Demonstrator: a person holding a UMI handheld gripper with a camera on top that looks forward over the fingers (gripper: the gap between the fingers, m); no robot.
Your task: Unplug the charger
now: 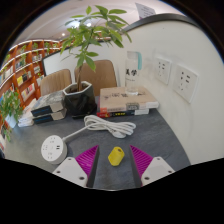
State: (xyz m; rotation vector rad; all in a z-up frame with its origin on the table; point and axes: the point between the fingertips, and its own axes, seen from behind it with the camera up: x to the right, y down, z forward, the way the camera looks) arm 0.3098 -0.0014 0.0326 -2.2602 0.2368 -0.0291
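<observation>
The gripper [116, 168] is spread wide, its two pink pads [88, 156] apart with nothing pinched; a small yellow object [116, 155] lies on the grey table [150, 135] between the fingers, with a gap at either side. Beyond it a white cable [100, 124] loops across the table toward a round white power strip [54, 150], which sits just left of the yellow object; no plug is clearly visible. Further beyond the yellow object stand a cardboard box [128, 99], a potted plant [82, 60] and wall sockets [172, 74]; bookshelves [25, 65] lie far left. The charger appears to be the white cable's plug end, seemingly at the power strip, though this is unclear; to do the step well, the fingers should swing left toward the strip, straddle the plug body rather than the cord, close squarely, then pull straight out.
</observation>
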